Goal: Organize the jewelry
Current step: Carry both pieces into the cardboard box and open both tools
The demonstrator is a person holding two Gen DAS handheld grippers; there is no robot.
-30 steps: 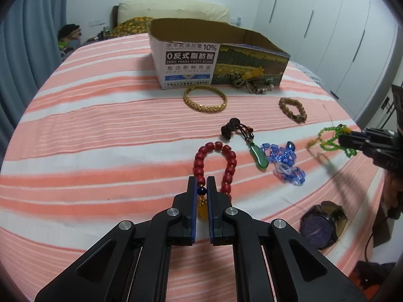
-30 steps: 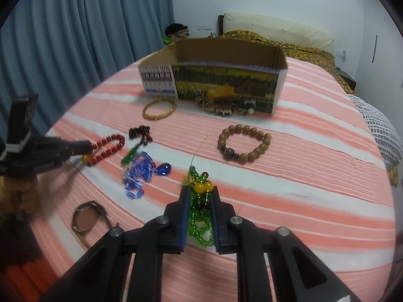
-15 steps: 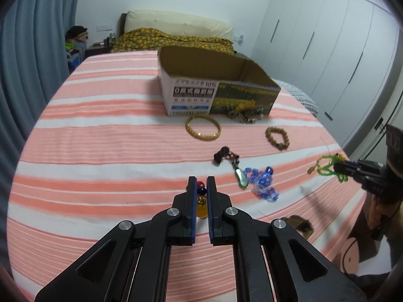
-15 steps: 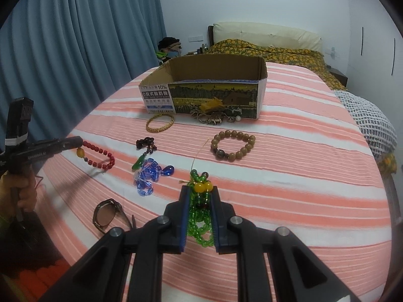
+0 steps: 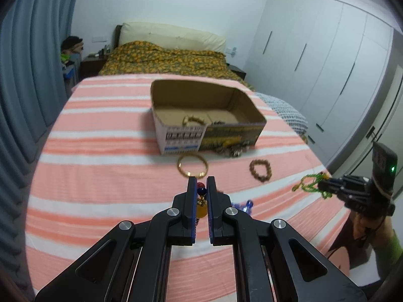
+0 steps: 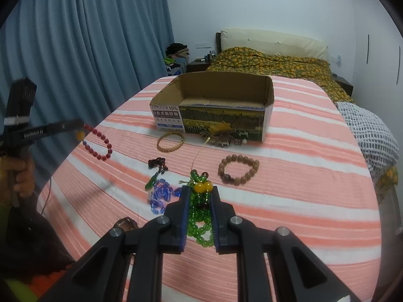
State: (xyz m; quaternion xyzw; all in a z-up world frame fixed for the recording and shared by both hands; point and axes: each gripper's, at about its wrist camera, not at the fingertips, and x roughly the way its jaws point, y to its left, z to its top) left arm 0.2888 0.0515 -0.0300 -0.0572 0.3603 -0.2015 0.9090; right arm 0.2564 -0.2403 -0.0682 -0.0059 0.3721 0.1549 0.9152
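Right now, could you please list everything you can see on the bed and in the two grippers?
Open cardboard box: one, brown, mid-bed; some jewelry inside.
Gold bangle: one, before the box.
Tangled metal jewelry pile: one, against the box front.
Brown wooden bead bracelet: one, on the bedspread.
Dark cord with green pendant: one.
Blue crystal bracelet: one.
Wristwatch: one, near edge.
Striped bedspread: orange-white.
Red bead bracelet: one, in left gripper.
Green bead bracelet: one, in right gripper.
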